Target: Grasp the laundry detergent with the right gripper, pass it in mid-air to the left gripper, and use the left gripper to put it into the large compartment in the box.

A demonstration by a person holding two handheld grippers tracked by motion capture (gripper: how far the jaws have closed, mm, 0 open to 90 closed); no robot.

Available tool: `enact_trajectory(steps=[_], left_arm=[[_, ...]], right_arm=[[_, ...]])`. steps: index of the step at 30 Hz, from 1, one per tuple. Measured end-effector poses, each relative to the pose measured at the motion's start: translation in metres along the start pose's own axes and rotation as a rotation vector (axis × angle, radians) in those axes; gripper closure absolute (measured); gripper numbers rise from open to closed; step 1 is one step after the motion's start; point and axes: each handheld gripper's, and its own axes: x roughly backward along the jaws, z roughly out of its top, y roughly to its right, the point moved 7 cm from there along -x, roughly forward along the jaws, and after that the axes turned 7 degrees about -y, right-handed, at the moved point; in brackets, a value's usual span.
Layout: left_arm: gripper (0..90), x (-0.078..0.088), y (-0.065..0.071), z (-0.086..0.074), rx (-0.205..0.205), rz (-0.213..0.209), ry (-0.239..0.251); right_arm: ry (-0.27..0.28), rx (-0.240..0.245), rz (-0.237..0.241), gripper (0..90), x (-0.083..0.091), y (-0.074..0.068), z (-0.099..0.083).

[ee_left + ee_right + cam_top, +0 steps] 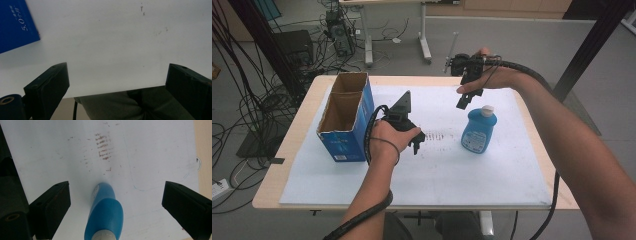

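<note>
Blue bottle [479, 131] stands upright on the white mat [437, 175], right of frame centre in the high view, white cap up. Right gripper [463, 100] hangs above it, upper centre-right of the frame, jaws pointing down at the cap, not touching. In the right gripper view the bottle [105, 215] sits bottom centre between the two black jaws, which are spread wide with clear gaps on both sides; nothing pinched. Brown scuff marks [102, 147] on the mat at top centre of that view. Left gripper [416, 145] is mid-frame left of the bottle, well apart from it, low over the mat. Left gripper view: jaws spread, bare mat between them, a corner of the blue box [15, 25] in the upper left. In the high view that open-topped cardboard box [346, 117] stands at the mat's left edge, just beside the left hand [387, 137].
</note>
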Motion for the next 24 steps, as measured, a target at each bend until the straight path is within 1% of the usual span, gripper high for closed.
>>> enact_trajectory(steps=[1, 5, 15, 16, 21, 24], left_arm=[[5.7, 0.000, 0.000, 0.000, 0.006, -0.002, 0.002], [5.6, -0.001, 0.001, -0.001, 0.000, 0.002, -0.004], [5.6, 0.002, 0.002, -0.002, -0.001, 0.002, -0.001], [5.6, 0.002, 0.003, -0.002, -0.002, -0.005, 0.000], [5.6, 0.004, 0.004, -0.002, -0.005, 0.000, 0.002], [5.6, 0.004, 0.006, -0.003, -0.006, 0.006, 0.006]], right_arm=[[-0.001, -0.004, 0.002, 8.4, 0.001, 0.000, -0.001], [0.004, -0.007, 0.000, 8.4, 0.002, 0.001, -0.003], [0.000, -0.017, 0.001, 8.5, 0.005, 0.002, -0.010], [0.004, -0.020, 0.001, 8.5, 0.006, 0.002, -0.013], [-0.003, -0.031, 0.001, 8.6, 0.008, 0.003, -0.021], [-0.005, -0.046, 0.004, 8.6, 0.008, 0.004, -0.033]])
